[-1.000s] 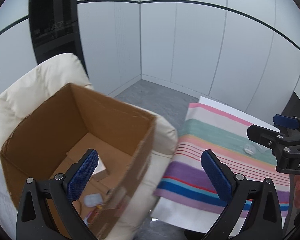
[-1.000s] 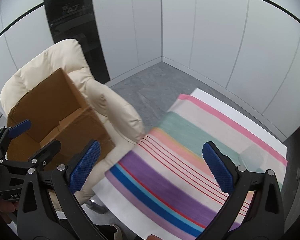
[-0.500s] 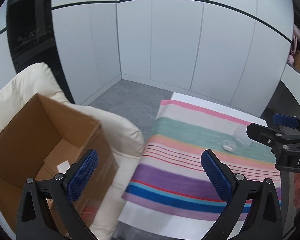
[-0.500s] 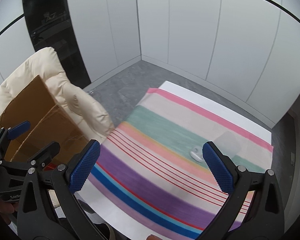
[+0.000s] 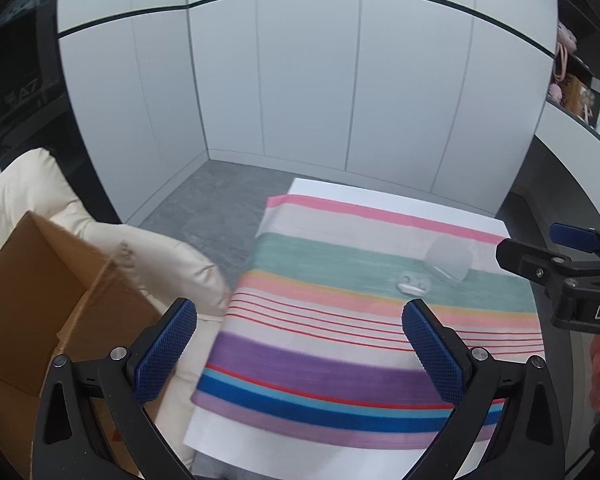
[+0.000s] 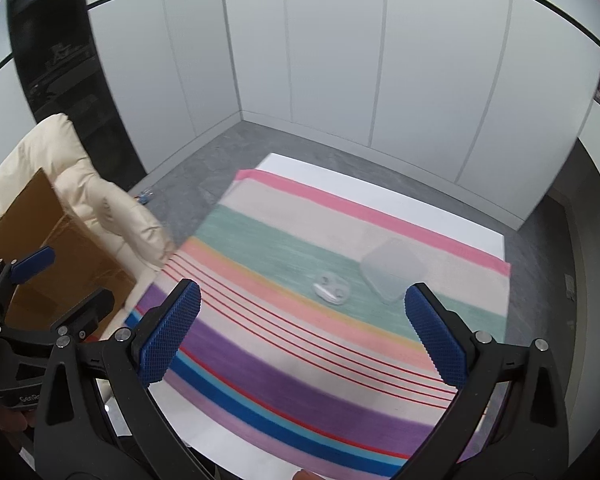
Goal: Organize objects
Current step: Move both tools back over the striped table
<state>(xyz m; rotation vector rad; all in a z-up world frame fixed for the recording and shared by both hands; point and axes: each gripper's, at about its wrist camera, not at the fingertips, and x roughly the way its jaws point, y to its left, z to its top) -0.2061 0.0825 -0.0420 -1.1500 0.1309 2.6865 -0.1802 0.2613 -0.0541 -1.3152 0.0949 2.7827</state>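
A small clear case holding white earbuds [image 5: 413, 285] [image 6: 331, 289] lies on the green stripe of a striped cloth [image 5: 340, 344] [image 6: 300, 344] spread on a white table. Just right of it stands a frosted translucent box [image 5: 449, 259] [image 6: 393, 274]. An open cardboard box [image 5: 40, 292] [image 6: 48, 248] rests on a cream chair at the left. My left gripper [image 5: 299, 338] hangs open and empty above the cloth's near half. My right gripper [image 6: 302, 330] is open too, nothing between its fingers, short of the earbud case.
The cream padded chair [image 5: 156, 256] [image 6: 80, 176] stands against the table's left side. Grey floor [image 5: 212, 204] and white wall panels lie beyond the table. A shelf with pink items [image 5: 568, 80] is at the far right. The other gripper shows at each view's edge.
Both views have swung right, away from the cardboard box and chair and onto the striped cloth. The earbud case and frosted box have come into view. Both grippers stay open.
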